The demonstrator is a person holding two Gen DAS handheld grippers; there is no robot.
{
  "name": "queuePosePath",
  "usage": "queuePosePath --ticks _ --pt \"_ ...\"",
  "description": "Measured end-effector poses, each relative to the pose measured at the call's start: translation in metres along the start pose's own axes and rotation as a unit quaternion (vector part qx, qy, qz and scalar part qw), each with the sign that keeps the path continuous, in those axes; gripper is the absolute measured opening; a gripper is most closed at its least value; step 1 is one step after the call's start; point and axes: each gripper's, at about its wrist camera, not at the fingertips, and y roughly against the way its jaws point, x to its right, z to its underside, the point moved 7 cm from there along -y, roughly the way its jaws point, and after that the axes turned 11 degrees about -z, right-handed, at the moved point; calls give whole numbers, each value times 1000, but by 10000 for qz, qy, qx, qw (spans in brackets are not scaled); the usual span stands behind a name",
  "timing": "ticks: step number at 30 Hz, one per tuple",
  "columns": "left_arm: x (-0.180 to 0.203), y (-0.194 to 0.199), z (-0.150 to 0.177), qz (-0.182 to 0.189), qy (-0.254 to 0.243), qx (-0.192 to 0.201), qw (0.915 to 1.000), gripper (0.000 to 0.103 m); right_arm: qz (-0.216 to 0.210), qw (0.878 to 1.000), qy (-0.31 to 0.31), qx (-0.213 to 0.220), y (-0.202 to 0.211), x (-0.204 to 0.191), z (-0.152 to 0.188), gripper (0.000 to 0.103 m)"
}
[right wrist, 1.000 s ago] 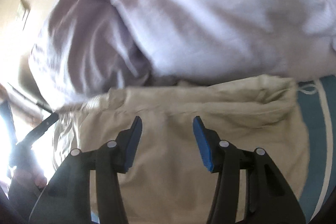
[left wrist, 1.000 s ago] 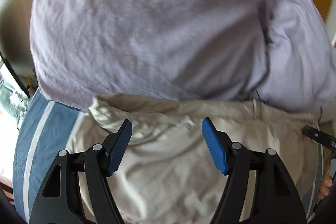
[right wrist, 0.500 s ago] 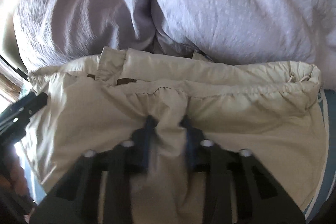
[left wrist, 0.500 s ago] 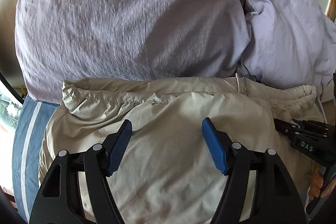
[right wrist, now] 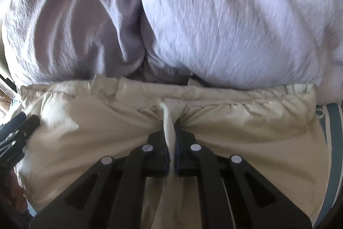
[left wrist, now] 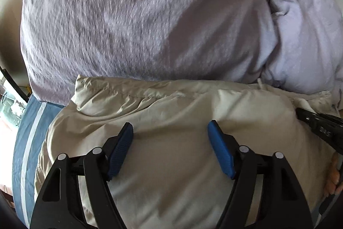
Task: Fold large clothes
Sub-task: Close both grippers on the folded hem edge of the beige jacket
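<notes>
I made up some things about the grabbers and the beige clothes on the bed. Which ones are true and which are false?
1. The right gripper pinches a fold of the beige garment. True.
2. The left gripper is clamped shut on the garment. False: its jaws stand open over the cloth.
3. Two lavender pillows lie beyond the garment. True.
4. The bedsheet is plain red. False: it is blue with pale stripes.
</notes>
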Motion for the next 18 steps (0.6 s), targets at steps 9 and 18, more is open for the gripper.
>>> queuePosePath --ticks 9,18 --pt "3 -32 5 -131 63 -76 9999 75 -350 9985 -268 326 34 21 7 37" --pt "8 -53 2 -79 120 -104 9998 77 -55 9947 -247 996 78 52 11 56"
